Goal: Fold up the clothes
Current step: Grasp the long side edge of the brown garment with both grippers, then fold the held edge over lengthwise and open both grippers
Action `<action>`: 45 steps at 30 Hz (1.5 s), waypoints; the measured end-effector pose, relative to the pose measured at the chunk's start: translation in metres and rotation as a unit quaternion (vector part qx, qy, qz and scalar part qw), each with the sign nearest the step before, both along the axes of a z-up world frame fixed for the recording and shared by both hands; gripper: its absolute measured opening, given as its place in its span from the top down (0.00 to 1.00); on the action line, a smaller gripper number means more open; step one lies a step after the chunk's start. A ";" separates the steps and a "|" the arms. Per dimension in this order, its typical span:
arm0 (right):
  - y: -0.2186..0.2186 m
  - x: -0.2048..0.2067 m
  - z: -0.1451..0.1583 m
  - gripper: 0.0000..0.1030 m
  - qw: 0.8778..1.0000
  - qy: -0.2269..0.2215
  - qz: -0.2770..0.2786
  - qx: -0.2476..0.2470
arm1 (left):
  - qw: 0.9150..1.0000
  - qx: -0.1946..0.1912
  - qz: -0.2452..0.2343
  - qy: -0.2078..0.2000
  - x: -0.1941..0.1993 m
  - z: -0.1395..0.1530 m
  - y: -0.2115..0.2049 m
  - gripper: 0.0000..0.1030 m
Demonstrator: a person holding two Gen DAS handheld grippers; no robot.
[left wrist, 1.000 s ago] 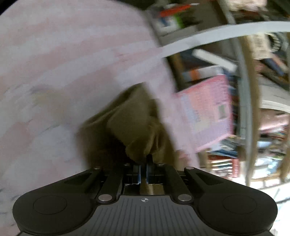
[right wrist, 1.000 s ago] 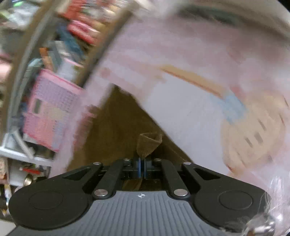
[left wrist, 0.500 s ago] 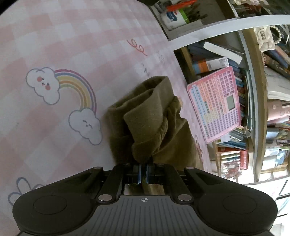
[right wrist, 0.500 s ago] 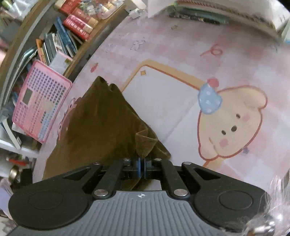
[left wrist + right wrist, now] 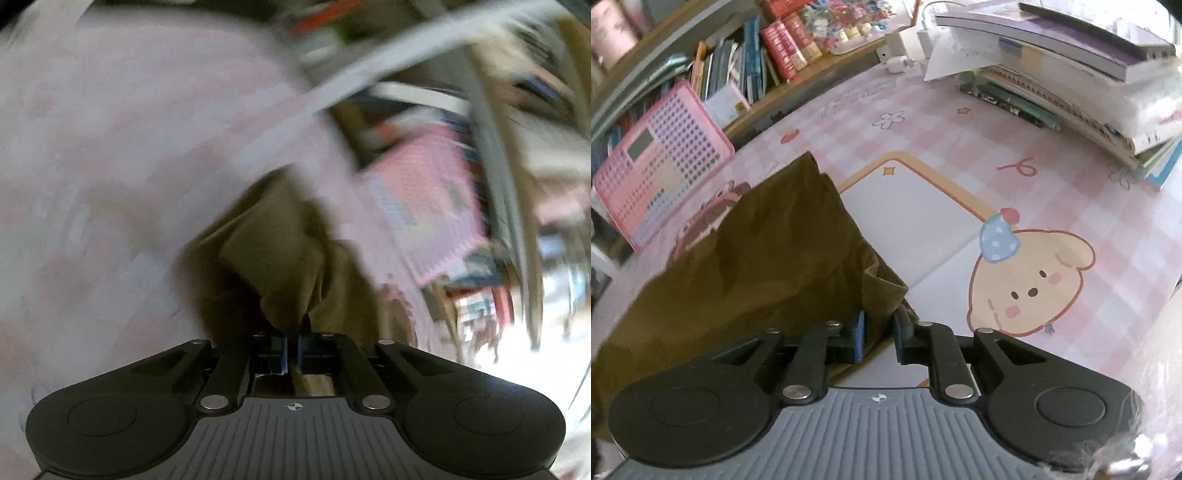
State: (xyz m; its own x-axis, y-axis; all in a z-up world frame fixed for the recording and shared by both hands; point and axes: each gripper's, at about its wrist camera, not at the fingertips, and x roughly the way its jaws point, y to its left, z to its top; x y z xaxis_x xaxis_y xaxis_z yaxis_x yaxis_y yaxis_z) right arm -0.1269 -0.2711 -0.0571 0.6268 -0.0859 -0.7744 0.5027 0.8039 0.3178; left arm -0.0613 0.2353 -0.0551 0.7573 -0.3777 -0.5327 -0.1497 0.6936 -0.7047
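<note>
An olive-brown garment [image 5: 768, 243] lies spread on the pink checked table mat [image 5: 960, 147]. In the right wrist view my right gripper [image 5: 878, 338] stands open, its blue-padded fingers apart on either side of a rolled hem corner of the cloth. The left wrist view is blurred by motion; there my left gripper [image 5: 291, 349] is shut on a bunched fold of the same garment [image 5: 280, 258], which rises in a heap just ahead of the fingers.
A pink toy keyboard [image 5: 653, 166] leans at the table's far left edge before a shelf of books [image 5: 768, 51]. A stack of books and papers [image 5: 1082, 70] fills the back right. A cartoon print [image 5: 1030, 280] marks the mat to the right.
My right gripper has opened and let go of the hem corner, which now sits loose between its fingers. The left gripper keeps its hold and is swinging fast, blurring its view.
</note>
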 end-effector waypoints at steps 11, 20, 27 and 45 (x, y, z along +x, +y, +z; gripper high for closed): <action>0.006 0.000 0.004 0.77 0.999 0.012 0.004 -0.033 | 0.996 -0.012 0.025 0.089 -0.005 -0.029 0.017 0.83; 0.010 0.007 0.000 0.75 0.999 0.032 0.021 -0.039 | 0.993 -0.032 0.063 0.096 0.001 -0.032 0.018 0.59; 0.014 0.058 -0.004 0.89 0.995 0.014 0.066 -0.068 | 0.997 0.020 0.042 0.060 0.034 -0.010 -0.005 0.93; 0.035 0.085 -0.006 0.89 0.992 0.002 0.087 -0.087 | 0.996 0.026 0.048 0.070 0.036 -0.030 0.023 0.84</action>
